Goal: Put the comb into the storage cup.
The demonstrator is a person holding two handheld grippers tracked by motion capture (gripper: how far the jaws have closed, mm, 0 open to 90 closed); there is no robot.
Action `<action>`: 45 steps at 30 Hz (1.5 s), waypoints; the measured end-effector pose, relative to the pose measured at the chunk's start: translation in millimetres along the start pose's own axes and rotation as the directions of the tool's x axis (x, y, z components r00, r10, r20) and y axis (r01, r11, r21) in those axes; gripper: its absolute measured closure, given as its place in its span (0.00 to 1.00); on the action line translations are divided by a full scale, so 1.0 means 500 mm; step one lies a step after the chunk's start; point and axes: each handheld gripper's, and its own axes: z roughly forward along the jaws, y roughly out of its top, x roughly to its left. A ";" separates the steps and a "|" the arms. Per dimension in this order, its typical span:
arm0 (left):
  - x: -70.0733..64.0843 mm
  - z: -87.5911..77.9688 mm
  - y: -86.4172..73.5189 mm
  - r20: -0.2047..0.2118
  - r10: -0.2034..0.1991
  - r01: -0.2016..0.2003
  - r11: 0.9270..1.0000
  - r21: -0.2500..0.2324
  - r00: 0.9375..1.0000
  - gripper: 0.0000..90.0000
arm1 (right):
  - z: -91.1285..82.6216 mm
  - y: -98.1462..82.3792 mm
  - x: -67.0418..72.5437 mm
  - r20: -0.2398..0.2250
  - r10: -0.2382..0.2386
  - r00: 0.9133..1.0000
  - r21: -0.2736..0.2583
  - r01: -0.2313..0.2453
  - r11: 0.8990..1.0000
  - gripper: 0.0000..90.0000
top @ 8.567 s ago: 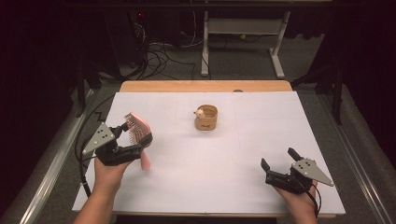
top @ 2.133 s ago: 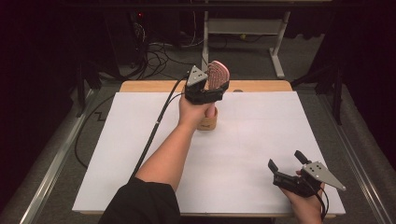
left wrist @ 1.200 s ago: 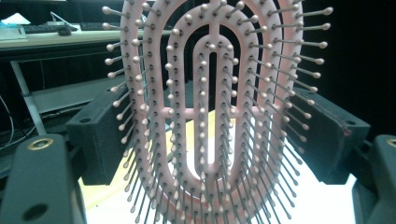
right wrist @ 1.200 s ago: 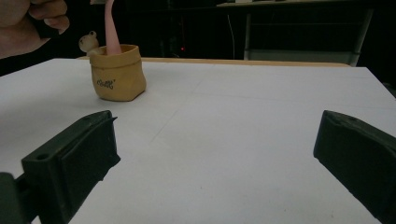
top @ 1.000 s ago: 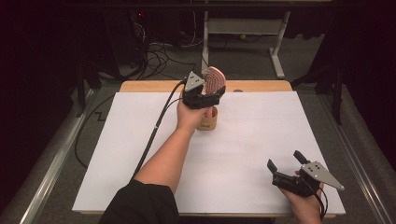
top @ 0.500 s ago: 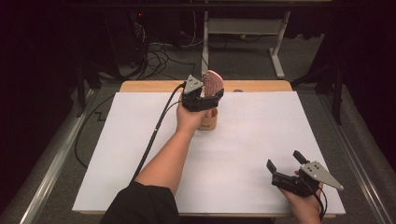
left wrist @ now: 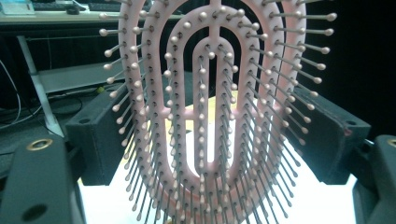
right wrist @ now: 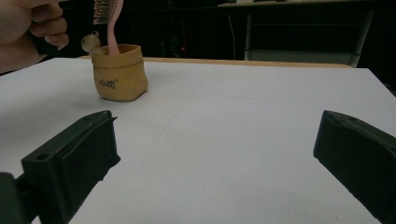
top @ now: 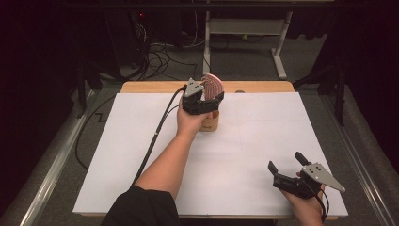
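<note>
A pink hairbrush point(top: 212, 86) stands upright, bristles toward the left gripper's camera, with my left gripper point(top: 210, 95) shut on its oval head point(left wrist: 210, 116). Its black jaws flank the head on both sides. Right under it stands a small tan pouch point(top: 210, 123) at the back middle of the table. In the right gripper view the brush's handle point(right wrist: 113, 28) reaches down into the pouch point(right wrist: 120, 72). My right gripper point(top: 285, 161) rests near the front right corner, open with nothing between its jaws point(right wrist: 217, 123).
A white sheet point(top: 254, 141) covers the table, with a strip of wooden top point(top: 259, 87) showing along the back edge. Behind the table are a desk frame point(top: 244, 28) and floor cables point(top: 155, 56). A cable point(top: 157, 136) trails from the left gripper along the forearm.
The left hand has sunk a little with the brush, bringing it lower over the pouch. The right gripper has stayed where it was.
</note>
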 end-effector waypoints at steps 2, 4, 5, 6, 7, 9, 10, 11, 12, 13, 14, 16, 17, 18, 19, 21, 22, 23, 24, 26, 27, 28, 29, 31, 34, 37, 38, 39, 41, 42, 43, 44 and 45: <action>0.001 0.000 0.000 0.001 0.001 -0.001 1.000 0.001 1.000 0.22 | 0.000 0.000 0.000 0.000 0.001 1.000 0.001 -0.001 1.000 0.00; 0.004 0.000 0.000 -0.001 -0.010 0.010 1.000 0.000 1.000 0.22 | 0.001 0.000 -0.001 -0.001 0.003 1.000 0.002 -0.003 1.000 0.00; 0.006 0.000 0.000 -0.001 -0.018 0.018 1.000 -0.002 1.000 0.22 | 0.001 0.000 -0.001 -0.001 0.003 1.000 0.002 -0.003 1.000 0.00; 0.009 0.000 0.000 -0.002 -0.028 0.028 1.000 -0.004 1.000 0.22 | 0.000 0.000 -0.001 -0.001 0.001 1.000 0.002 -0.001 1.000 0.00; 0.012 -0.001 0.000 -0.001 -0.034 0.034 0.999 -0.004 0.999 0.22 | 0.000 0.000 -0.001 -0.002 0.001 1.000 0.002 -0.001 1.000 0.00; 0.016 -0.002 0.001 -0.002 -0.044 0.044 0.999 -0.003 0.999 0.21 | 0.001 -0.001 -0.001 -0.001 0.002 1.000 0.002 -0.002 1.000 0.00; 0.018 -0.002 0.001 -0.003 -0.047 0.047 0.999 -0.003 0.999 0.21 | 0.001 -0.001 -0.001 -0.001 0.003 1.000 0.001 -0.003 1.000 0.00; 0.019 -0.003 0.001 -0.006 -0.052 0.052 0.999 -0.003 0.999 0.21 | 0.001 -0.001 -0.002 0.000 0.004 1.000 0.001 -0.004 1.000 0.00; 0.021 -0.004 0.002 -0.007 -0.054 0.054 0.999 -0.002 0.998 0.21 | 0.001 -0.001 -0.002 0.000 0.004 1.000 0.001 -0.004 1.000 0.00; 0.023 -0.005 0.002 -0.008 -0.057 0.057 0.998 -0.002 0.998 0.21 | 0.001 -0.001 -0.002 0.000 0.004 1.000 0.001 -0.004 1.000 0.00; 0.026 -0.006 0.002 -0.010 -0.059 0.059 0.998 -0.003 0.998 0.21 | 0.001 -0.001 -0.001 -0.002 0.004 1.000 0.002 -0.004 1.000 0.00; 0.031 -0.010 0.001 -0.015 -0.064 0.064 0.998 -0.002 0.998 0.20 | 0.001 -0.001 0.000 -0.004 0.004 1.000 0.004 -0.004 1.000 0.00; 0.034 -0.011 0.001 -0.018 -0.068 0.068 0.998 -0.001 0.998 0.20 | 0.001 -0.001 0.000 -0.004 0.004 1.000 0.004 -0.004 1.000 0.00; 0.036 -0.013 0.001 -0.021 -0.073 0.073 0.997 -0.003 0.997 0.20 | 0.001 -0.001 0.000 -0.004 0.004 1.000 0.005 -0.004 1.000 0.00; 0.039 -0.014 0.002 -0.022 -0.077 0.077 0.997 -0.001 0.997 0.20 | 0.002 -0.001 -0.001 -0.003 0.003 1.000 0.005 -0.003 1.000 0.00; 0.042 -0.015 0.002 -0.028 -0.082 0.082 0.997 -0.001 0.996 0.20 | 0.002 -0.001 -0.001 -0.003 0.004 1.000 0.005 -0.004 1.000 0.00; 0.043 -0.015 0.003 -0.033 -0.082 0.082 0.997 -0.001 0.996 0.20 | 0.002 -0.001 -0.001 -0.003 0.004 1.000 0.006 -0.003 1.000 0.00; 0.043 -0.016 0.003 -0.038 -0.081 0.081 0.997 -0.002 0.996 0.20 | 0.002 -0.001 0.000 -0.003 0.005 1.000 0.007 -0.005 1.000 0.00; 0.044 -0.016 0.003 -0.041 -0.079 0.079 0.997 -0.002 0.996 0.20 | 0.002 -0.002 0.000 -0.004 0.004 1.000 0.007 -0.004 1.000 0.00; 0.046 -0.017 0.003 -0.043 -0.079 0.079 0.997 -0.002 0.996 0.19 | 0.002 -0.002 0.000 -0.004 0.003 1.000 0.009 -0.002 1.000 0.00; 0.046 -0.017 0.003 -0.043 -0.080 0.080 0.997 -0.001 0.996 0.19 | 0.002 -0.002 -0.001 -0.004 0.004 1.000 0.009 -0.004 1.000 0.00; 0.047 -0.017 0.003 -0.044 -0.083 0.083 0.997 -0.003 0.996 0.19 | 0.002 -0.002 -0.001 -0.003 0.005 1.000 0.007 -0.005 1.000 0.00; 0.048 -0.017 0.003 -0.044 -0.084 0.083 0.997 -0.004 0.996 0.19 | 0.002 -0.002 -0.001 -0.002 0.004 1.000 0.006 -0.004 1.000 0.00; 0.048 -0.016 0.003 -0.045 -0.084 0.084 0.996 -0.004 0.995 0.19 | 0.002 -0.002 -0.001 -0.002 0.004 1.000 0.006 -0.004 1.000 0.00; 0.050 -0.016 0.003 -0.045 -0.090 0.089 0.996 -0.007 0.995 0.19 | 0.001 -0.001 -0.001 -0.003 0.004 1.000 0.005 -0.004 1.000 0.00; 0.055 -0.015 0.002 -0.046 -0.096 0.095 0.995 -0.009 0.994 0.19 | 0.002 -0.002 -0.002 -0.002 0.005 1.000 0.006 -0.005 1.000 0.00; 0.056 -0.015 0.002 -0.047 -0.098 0.098 0.995 -0.010 0.994 0.19 | 0.002 -0.002 -0.002 -0.001 0.005 1.000 0.006 -0.005 1.000 0.00; 0.058 -0.015 0.001 -0.048 -0.103 0.103 0.995 -0.011 0.993 0.19 | 0.001 -0.001 -0.002 -0.002 0.005 1.000 0.006 -0.005 1.000 0.00; 0.061 -0.015 0.001 -0.046 -0.108 0.108 0.994 -0.013 0.993 0.19 | 0.001 -0.001 -0.002 -0.002 0.005 1.000 0.005 -0.005 1.000 0.00; 0.062 -0.016 0.001 -0.046 -0.107 0.107 0.994 -0.014 0.993 0.19 | 0.001 -0.002 -0.002 -0.001 0.004 1.000 0.006 -0.004 1.000 0.00; 0.063 -0.016 0.001 -0.048 -0.105 0.105 0.994 -0.014 0.993 0.18 | 0.002 -0.002 -0.002 -0.001 0.004 1.000 0.007 -0.004 1.000 0.00; 0.064 -0.016 0.001 -0.053 -0.106 0.105 0.994 -0.015 0.993 0.18 | 0.002 -0.002 -0.002 -0.001 0.004 1.000 0.007 -0.004 1.000 0.00; 0.065 -0.016 0.001 -0.055 -0.107 0.107 0.994 -0.015 0.993 0.18 | 0.002 -0.002 -0.002 -0.001 0.004 1.000 0.007 -0.004 1.000 0.00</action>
